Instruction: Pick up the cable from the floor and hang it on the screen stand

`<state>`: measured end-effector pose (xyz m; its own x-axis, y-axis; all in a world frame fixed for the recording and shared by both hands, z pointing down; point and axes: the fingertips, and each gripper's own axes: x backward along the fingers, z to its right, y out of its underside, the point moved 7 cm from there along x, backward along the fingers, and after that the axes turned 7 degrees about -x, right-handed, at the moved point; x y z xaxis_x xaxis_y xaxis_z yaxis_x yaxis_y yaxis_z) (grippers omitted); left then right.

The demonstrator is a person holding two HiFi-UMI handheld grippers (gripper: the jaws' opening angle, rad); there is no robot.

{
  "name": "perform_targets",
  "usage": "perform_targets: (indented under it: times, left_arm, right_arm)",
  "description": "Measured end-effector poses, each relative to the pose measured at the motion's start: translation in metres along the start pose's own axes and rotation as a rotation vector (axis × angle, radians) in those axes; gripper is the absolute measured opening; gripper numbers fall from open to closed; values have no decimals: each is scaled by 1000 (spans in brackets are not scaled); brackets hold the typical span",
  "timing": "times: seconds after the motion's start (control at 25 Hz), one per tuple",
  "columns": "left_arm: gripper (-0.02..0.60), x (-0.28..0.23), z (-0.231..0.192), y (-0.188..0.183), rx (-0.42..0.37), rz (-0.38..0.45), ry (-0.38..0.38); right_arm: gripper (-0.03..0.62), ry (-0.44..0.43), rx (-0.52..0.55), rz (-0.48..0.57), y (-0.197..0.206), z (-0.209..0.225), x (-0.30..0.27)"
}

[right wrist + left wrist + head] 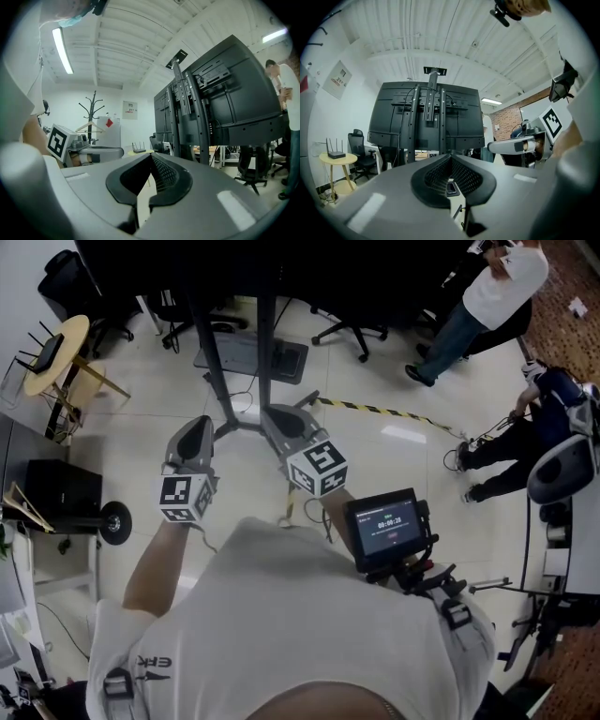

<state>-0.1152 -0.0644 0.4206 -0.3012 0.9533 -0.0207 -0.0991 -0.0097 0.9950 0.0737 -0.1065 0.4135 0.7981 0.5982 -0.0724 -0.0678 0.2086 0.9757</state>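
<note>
My left gripper (194,432) and right gripper (279,420) face the screen stand (265,334), jaws together, empty, since the striped cable (375,410) lies on the floor at right

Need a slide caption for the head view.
Head view: left gripper and right gripper, both shut and empty, held side by side before the screen stand.

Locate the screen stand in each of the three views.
Head view: screen stand at top centre, its black poles rising from the floor.
Left gripper view: the stand fills the centre, straight ahead.
Right gripper view: the stand is right of centre.
Shared landmark: round yellow side table, left of the stand everywhere.
</note>
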Motion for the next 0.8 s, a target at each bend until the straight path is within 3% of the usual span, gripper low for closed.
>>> perform_targets:
  times: [0.8]
  left_arm:
    - [2, -6, 4, 5, -2, -3, -12]
  right_arm:
    - [12, -1, -13, -27, 6, 8, -3]
